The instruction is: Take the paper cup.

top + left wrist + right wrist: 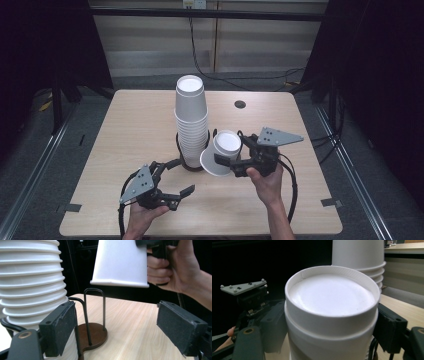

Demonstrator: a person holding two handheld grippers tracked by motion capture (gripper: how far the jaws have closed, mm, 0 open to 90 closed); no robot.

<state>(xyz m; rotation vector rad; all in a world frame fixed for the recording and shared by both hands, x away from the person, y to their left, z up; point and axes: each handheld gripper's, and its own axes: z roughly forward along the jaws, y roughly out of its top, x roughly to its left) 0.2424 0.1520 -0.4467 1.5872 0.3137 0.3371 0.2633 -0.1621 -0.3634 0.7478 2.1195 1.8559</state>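
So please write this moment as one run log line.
right gripper: shut on paper cup | left gripper: open, nothing held | cup stack: upright in holder

This is a lab set up for recording. A bare wooden table (150, 125) stands alone on grey carpet (45, 165), with black curtains (45, 40) on both sides. Metal rails (35, 165) run along the floor, tape marks (331, 202) sit at the table's corners, and a cable (200, 60) hangs from a wall socket (194, 4).
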